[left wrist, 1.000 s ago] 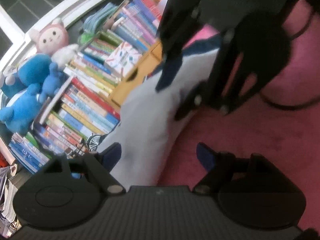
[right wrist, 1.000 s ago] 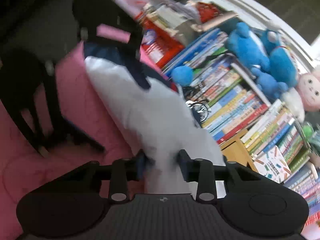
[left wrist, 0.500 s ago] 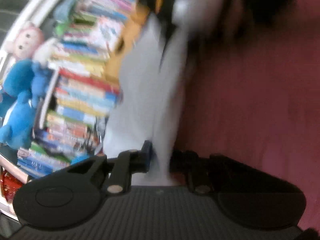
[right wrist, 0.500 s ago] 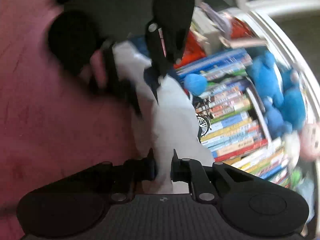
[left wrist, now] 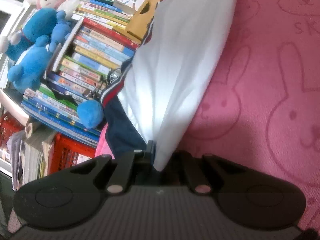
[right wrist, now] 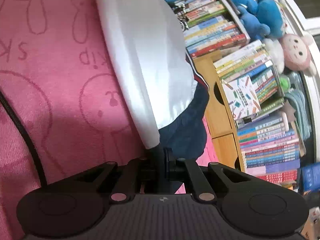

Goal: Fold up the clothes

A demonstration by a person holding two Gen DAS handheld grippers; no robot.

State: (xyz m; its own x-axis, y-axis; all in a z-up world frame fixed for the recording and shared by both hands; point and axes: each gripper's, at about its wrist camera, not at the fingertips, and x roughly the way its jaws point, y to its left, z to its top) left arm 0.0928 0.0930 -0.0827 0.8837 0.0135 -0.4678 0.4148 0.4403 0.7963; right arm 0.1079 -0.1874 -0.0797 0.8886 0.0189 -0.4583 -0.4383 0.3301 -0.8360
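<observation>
Where a second ago the left gripper (left wrist: 153,156) stood with its jaws apart beside the cloth, the left wrist view now shows them clenched on the near corner of the white garment with navy sleeves and red-striped cuffs (left wrist: 176,60); the jaws have just been closing, and the fabric sits pinched between them. That grip means the garment is ready to be lifted and drawn into a fold. From the pinch the white cloth fans away across the pink bunny-print blanket (left wrist: 270,80), its right edge taut and straight, its left edge hanging over the blanket's border beside the stacked books (left wrist: 96,46) and blue plush toys (left wrist: 32,60). Open room lies to the right, over bare pink blanket.

Seen from the right wrist view, the right gripper (right wrist: 163,158) is likewise clamped on the garment's other near corner, where white cloth meets a navy sleeve (right wrist: 184,128); its jaws too have just been closing on the fabric. A black cable (right wrist: 24,136) crosses the blanket at the left. Free space is on the left; the wooden shelf (right wrist: 218,108) and books crowd the right.
</observation>
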